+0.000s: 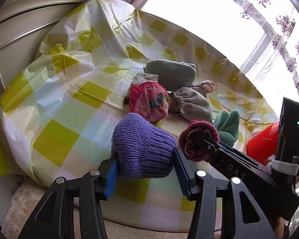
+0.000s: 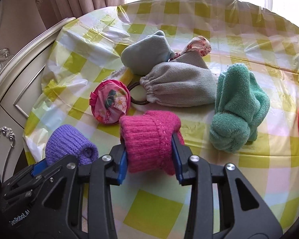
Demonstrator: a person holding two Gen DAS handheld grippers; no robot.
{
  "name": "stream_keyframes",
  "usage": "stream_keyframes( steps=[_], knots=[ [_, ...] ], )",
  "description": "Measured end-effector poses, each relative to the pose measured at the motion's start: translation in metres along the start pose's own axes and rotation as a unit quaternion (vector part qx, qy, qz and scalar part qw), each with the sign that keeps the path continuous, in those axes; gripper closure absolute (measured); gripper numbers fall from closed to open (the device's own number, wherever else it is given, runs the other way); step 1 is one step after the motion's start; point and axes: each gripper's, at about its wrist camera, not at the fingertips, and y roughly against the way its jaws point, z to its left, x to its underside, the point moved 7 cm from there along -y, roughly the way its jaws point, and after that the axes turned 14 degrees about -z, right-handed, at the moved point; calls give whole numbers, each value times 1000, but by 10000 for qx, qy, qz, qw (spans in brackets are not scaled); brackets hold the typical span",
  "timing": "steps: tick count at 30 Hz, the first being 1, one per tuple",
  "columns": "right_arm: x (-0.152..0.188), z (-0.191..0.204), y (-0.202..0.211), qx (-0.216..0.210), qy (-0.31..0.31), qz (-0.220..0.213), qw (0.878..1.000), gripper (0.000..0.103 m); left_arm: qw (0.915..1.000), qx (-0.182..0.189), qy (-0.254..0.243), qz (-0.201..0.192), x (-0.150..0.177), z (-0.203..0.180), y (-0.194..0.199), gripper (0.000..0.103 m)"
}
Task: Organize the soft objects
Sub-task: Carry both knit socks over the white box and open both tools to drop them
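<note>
Holding one knit piece in each tool over the checked tablecloth [image 2: 249, 189]: my left gripper [image 1: 144, 163] has its jaws closed about halfway on the purple knit roll [image 1: 142, 149], and my right gripper [image 2: 149, 155] is pinched the same way on the pink knit roll [image 2: 149, 139]. Both rolls sit near the table's front edge, side by side, just short of the pile. I judge the step is carrying them to a spot, so I'd keep the squeeze steady, since knit slips, and set them down clear of the round pink pouch [image 2: 109, 104], the grey drawstring bag [image 2: 179, 87] and the green towel bundle [image 2: 237, 109]. Purple roll's long axis runs forward from the jaws, rounded end pointing toward the pile. Pink roll also points forward, ribbed cuff band toward the jaws. Whether either touches the cloth, can't tell.
</note>
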Motion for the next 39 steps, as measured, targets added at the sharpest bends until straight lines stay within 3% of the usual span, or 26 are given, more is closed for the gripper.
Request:
stream_keyframes(
  steps=[6, 11, 24, 32, 39],
  knots=[
    [1, -20, 41, 108, -191, -216, 9995, 62, 9986, 32, -462, -267, -7, -24, 18, 52],
    [8, -45, 79, 269, -497, -371, 9977, 62, 9976, 244, -569, -294, -4, -50, 30, 52],
    [47, -146, 201, 1053, -1209, -679, 9847, 62, 9854, 1197, -1212, -75, 38, -160, 59, 52],
    [90, -236, 278, 2035, -1645, -648, 9630, 62, 9629, 2035, -1746, 318, 85, -247, 77, 51],
    [120, -306, 343, 2846, -2068, -783, 9328, 62, 9294, 2754, -2319, 811, 142, -323, 94, 51]
  ],
)
